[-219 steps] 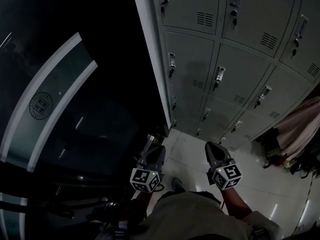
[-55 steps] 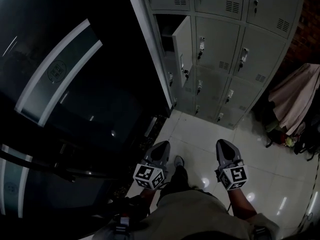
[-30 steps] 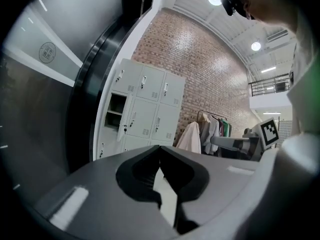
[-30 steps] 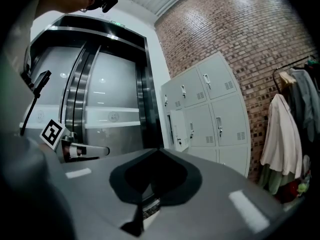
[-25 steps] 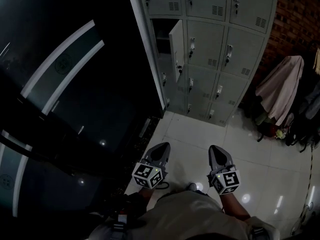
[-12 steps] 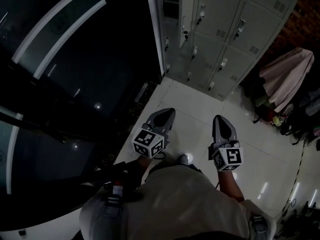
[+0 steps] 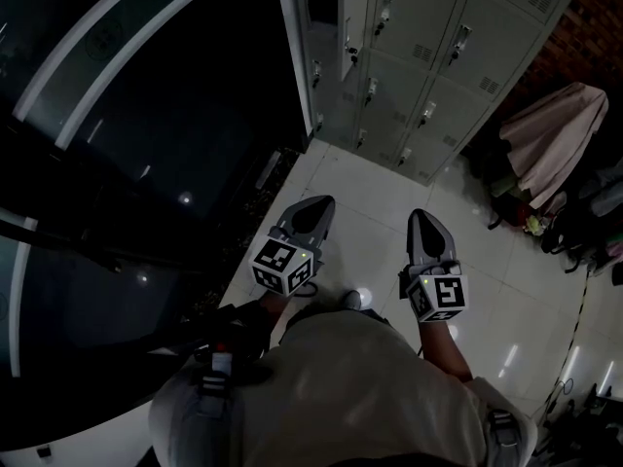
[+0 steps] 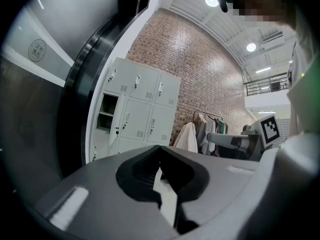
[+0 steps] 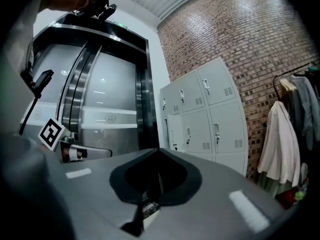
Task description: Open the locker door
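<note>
Left tongs [image 7: 313, 205]: jaws together with nothing between them, held out in front of the person over the floor, well apart from the lockers.
Right tongs [image 7: 425, 218]: jaws closed tip to tip and empty, beside the left pair and tilted slightly upward.
Grey metal locker door [image 7: 352, 3]: stands swung open on one compartment in the leftmost column of the bank; in the left gripper view the door [image 8: 116, 128] hangs outward beside its dark, shelved opening.
Bank of grey metal lockers [image 7: 443, 52]: against a red brick wall [image 8: 200, 69], other doors closed.
Glossy white tiled floor [image 7: 477, 261]: bare between the person and the lockers.
Pale hanging coat [image 7: 550, 129]: to the right of the lockers.
Dark glass wall with white stripes [image 7: 107, 76]: to the left of the lockers.
</note>
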Available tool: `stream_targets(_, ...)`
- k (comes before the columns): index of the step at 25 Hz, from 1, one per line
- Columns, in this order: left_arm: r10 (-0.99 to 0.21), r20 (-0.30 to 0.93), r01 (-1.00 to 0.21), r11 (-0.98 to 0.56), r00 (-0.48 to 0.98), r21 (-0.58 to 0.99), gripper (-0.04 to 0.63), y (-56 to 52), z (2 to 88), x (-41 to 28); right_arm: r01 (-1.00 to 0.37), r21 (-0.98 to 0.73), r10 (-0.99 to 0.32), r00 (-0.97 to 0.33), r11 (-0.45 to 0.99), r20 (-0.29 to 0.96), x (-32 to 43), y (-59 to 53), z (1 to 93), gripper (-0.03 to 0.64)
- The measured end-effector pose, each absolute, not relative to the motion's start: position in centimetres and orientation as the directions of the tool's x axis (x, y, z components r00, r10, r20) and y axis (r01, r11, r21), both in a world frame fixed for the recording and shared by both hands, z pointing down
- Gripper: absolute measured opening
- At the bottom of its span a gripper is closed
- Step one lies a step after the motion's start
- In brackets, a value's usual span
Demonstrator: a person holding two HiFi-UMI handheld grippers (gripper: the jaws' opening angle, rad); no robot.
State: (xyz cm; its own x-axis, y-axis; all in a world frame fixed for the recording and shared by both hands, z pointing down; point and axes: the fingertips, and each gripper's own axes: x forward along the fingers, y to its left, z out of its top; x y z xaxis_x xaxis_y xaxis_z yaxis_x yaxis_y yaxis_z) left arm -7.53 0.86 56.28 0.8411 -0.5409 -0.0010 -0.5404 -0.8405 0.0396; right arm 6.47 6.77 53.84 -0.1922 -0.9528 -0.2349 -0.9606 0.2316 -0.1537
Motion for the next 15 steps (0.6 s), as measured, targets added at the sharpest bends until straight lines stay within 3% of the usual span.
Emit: stream_targets(15,-0.55,0.021,-0.55,-0.834,0.835,0.054,0.015,1.3,57.8,-7.7,-0.947,-0.187,-0.949,-0.215,0.26,-0.232,5.5,7.6,54.5,0.0)
